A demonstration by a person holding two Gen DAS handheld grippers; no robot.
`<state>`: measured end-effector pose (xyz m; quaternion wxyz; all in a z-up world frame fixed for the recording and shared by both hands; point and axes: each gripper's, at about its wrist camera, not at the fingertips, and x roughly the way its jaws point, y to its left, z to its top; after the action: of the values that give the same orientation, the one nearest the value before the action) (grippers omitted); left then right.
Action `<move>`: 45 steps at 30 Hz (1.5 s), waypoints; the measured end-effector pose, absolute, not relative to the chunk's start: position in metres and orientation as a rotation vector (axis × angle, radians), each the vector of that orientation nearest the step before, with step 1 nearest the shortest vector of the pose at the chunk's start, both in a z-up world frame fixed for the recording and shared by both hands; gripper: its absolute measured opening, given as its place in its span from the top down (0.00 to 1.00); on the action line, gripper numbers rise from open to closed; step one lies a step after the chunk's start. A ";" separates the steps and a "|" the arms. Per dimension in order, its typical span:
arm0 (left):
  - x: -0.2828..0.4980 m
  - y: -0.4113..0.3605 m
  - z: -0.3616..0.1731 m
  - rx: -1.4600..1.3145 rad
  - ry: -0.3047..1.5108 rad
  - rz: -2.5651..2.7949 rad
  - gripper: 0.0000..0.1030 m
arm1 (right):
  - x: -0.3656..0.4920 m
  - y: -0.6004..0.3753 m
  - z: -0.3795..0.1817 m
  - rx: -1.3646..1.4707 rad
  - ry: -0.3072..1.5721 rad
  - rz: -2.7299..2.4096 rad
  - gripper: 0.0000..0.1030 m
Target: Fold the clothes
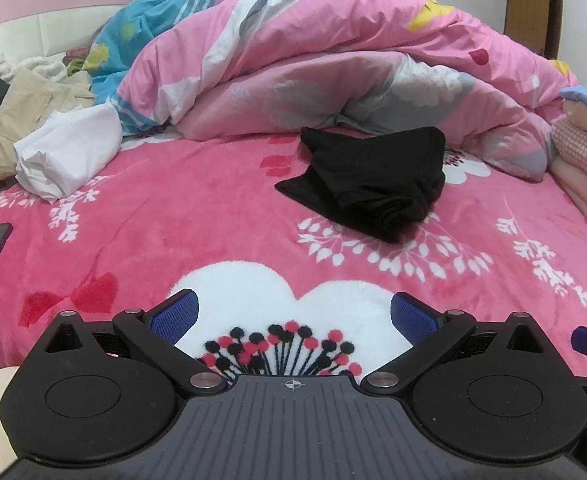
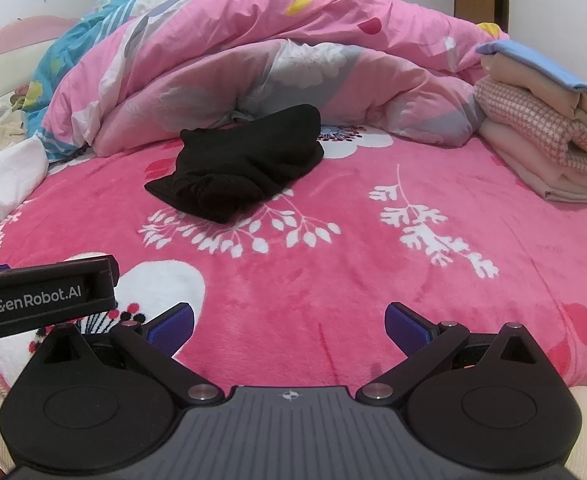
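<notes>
The crumpled black garment [image 1: 367, 184] lies on the pink bed [image 1: 173, 208] well ahead of both empty, spread tongs — right of the left tongs [image 1: 293, 314], left of the right tongs [image 2: 289, 322] — neither plainly nearer.

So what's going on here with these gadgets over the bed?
A person is holding a two-finger gripper in each hand, set to fold clothes. Both the left gripper and the right gripper are open, empty, and hover above the pink blanket. A black garment lies in a loose heap mid-bed, untouched. A white garment sits crumpled to the left, and a folded stack rests on the right by the bunched duvet.
</notes>
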<state>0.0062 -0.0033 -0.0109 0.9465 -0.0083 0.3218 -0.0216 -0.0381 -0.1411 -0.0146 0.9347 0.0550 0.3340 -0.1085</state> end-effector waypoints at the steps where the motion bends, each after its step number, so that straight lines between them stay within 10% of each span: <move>1: 0.006 -0.003 -0.011 -0.018 0.657 -0.044 0.00 | -0.038 -0.141 -0.015 0.113 0.684 -0.222 0.00; 34: 0.166 0.000 -0.038 -0.017 0.547 -0.166 0.01 | 0.094 -0.221 0.004 0.012 0.399 -0.024 0.00; 39: 0.204 0.009 -0.058 -0.055 0.624 -0.171 0.14 | 0.172 -0.210 0.000 -0.034 0.466 0.054 0.01; 45: 0.211 0.012 -0.067 -0.080 0.668 -0.174 0.47 | 0.238 -0.191 -0.028 -0.045 0.612 0.114 0.24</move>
<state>0.2112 0.0116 -0.0673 0.9402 -0.0394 0.3274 -0.0852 0.2380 -0.1907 -0.0283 0.9517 -0.0220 0.3012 0.0559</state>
